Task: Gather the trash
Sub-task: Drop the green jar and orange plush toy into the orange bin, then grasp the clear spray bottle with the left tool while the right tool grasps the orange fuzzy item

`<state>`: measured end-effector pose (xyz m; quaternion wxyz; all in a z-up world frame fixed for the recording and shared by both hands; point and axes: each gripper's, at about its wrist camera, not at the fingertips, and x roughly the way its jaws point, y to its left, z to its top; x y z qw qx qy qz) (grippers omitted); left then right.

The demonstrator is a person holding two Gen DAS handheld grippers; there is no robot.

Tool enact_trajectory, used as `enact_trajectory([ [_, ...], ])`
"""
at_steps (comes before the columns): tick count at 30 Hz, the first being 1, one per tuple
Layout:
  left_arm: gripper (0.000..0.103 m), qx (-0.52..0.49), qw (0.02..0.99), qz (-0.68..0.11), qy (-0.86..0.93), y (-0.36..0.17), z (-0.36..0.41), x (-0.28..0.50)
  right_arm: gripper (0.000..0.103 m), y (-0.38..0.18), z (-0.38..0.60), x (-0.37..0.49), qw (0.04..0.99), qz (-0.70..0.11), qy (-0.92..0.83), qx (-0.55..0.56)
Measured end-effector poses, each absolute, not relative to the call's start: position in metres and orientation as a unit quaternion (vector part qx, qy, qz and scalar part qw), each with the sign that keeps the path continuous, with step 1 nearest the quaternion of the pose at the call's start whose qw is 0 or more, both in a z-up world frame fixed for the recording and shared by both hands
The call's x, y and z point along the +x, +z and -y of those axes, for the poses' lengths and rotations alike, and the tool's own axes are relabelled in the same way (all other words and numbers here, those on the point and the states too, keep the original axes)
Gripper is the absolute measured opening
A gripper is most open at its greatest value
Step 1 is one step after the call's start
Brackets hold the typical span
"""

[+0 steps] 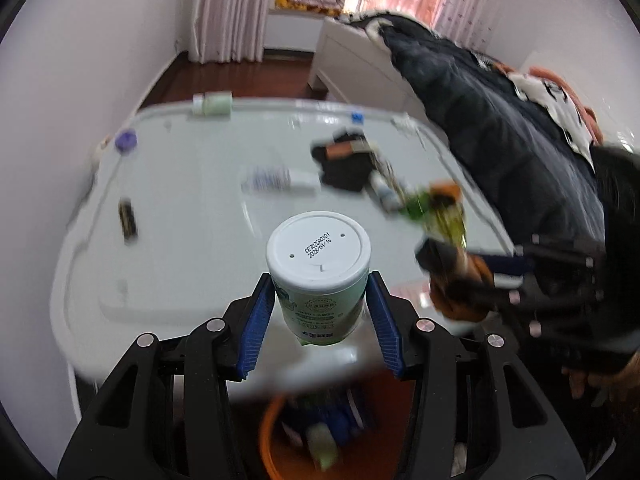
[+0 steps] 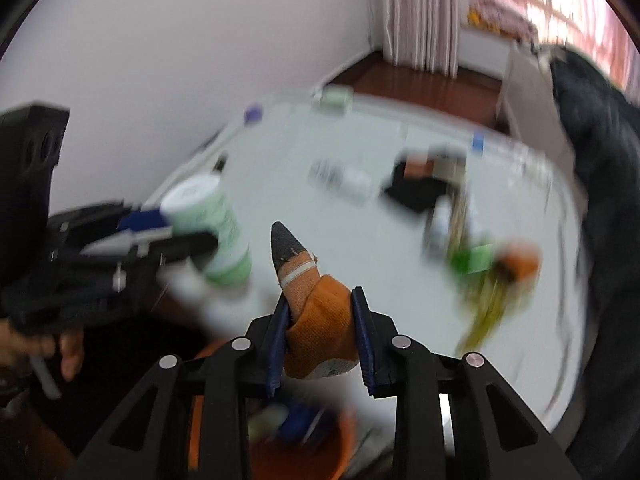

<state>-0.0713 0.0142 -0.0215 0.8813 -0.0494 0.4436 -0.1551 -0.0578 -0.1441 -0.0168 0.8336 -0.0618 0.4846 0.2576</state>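
Currently left gripper [image 1: 320,300] fingers clamp one green-and-white bottle [image 1: 320,276] over the worktop's [image 1: 180,208] near edge. Right gripper [image 2: 320,332] fingers pinch one orange sock [image 2: 320,320] above an orange bin [image 2: 340,440].

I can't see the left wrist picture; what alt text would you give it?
The left gripper holds a white-lidded green bottle above a white table strewn with small items. Lower down is an orange bin; at right, blurred, the right gripper holds something orange.
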Motion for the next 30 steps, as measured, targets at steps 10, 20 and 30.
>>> enact_trajectory([
  [10,0.048,-0.052,0.827,-0.538,-0.157,-0.078,-0.008,-0.133,0.067,-0.113,0.139,-0.142,0.754,-0.6,0.26,-0.053],
  [20,0.064,-0.042,0.862,-0.477,-0.163,-0.038,-0.023,-0.109,0.086,-0.05,0.187,-0.101,0.825,-0.526,0.205,0.039],
  [30,0.064,0.083,0.863,-0.385,-0.317,-0.009,-0.004,0.011,0.097,0.042,0.212,-0.021,0.901,-0.385,0.181,0.085],
])
